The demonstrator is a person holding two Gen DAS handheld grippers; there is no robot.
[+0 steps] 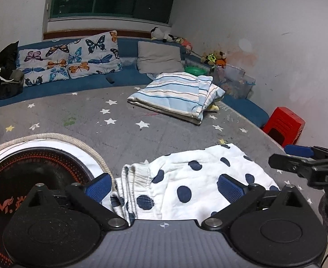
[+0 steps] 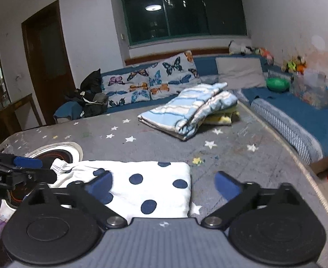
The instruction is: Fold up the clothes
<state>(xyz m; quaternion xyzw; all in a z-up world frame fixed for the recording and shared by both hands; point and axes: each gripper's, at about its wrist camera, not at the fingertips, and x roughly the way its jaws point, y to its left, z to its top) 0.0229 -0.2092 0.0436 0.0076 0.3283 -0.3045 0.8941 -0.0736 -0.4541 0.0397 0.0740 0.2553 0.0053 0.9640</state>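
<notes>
Polka-dot garment point(image 1: 193, 183) lies folded, both grippers' jaws apart and empty — your fold looks finished — next move it onto the striped pile point(image 1: 175, 93).

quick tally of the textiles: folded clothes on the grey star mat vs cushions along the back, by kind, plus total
Polka-dot garment, folded, near the grippers: 1
Blue-striped folded item, on top of the far pile: 1
Yellowish item under it, mostly hidden: 1
Butterfly-print cushions: 2
Plain grey cushion: 1
Total: 6
</notes>
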